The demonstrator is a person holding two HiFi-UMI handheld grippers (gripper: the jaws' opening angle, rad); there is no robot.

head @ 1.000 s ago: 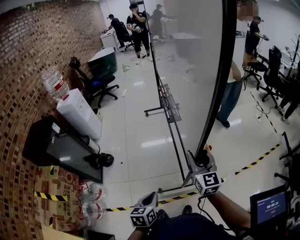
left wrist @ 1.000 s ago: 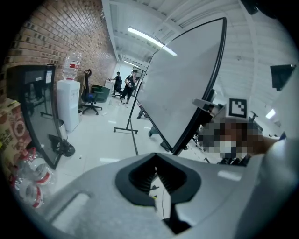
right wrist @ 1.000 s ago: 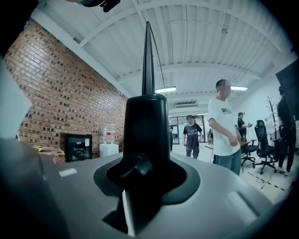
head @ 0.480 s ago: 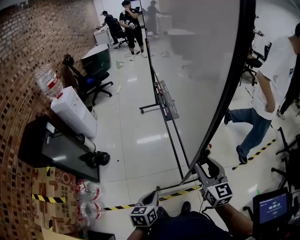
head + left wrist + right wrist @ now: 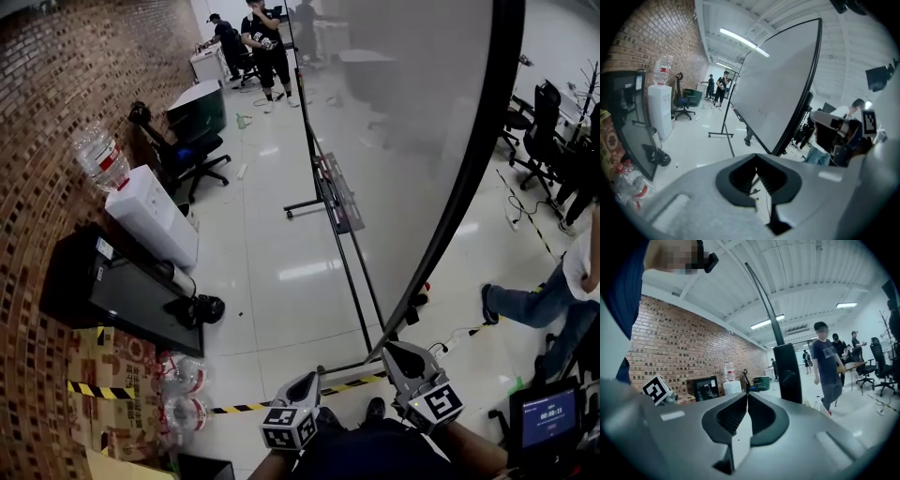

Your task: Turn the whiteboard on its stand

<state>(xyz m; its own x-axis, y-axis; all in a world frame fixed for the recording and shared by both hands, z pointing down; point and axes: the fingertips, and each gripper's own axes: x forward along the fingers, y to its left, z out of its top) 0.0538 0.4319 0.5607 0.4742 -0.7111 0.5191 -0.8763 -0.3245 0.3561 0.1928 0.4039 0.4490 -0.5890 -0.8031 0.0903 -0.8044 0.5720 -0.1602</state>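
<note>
The whiteboard [image 5: 403, 122] is a large pale panel in a black frame, tilted on its wheeled black stand [image 5: 333, 202]. Its near frame edge [image 5: 441, 225] sweeps from the upper right down to the floor bar in front of me. My right gripper [image 5: 394, 349] sits just below that edge's lower end, apart from it, jaws shut with nothing between them. In the right gripper view the gripper [image 5: 746, 393] has the black frame edge [image 5: 787, 373] just to its right. My left gripper [image 5: 312, 378] hangs low beside it, shut and empty. In the left gripper view the gripper [image 5: 756, 155] faces the board [image 5: 773, 93].
A water dispenser [image 5: 150, 220], a dark screen [image 5: 122, 300] and an office chair [image 5: 192, 155] line the brick wall on the left. Water bottles [image 5: 183, 398] and hazard tape [image 5: 347, 384] lie near my feet. A person [image 5: 553, 300] walks at the right. A small display [image 5: 548, 417] is at the lower right.
My right gripper has come off the whiteboard's frame edge, drawn back toward me and shut. The board's near edge has swung rightward. The person at the right has walked nearer.
</note>
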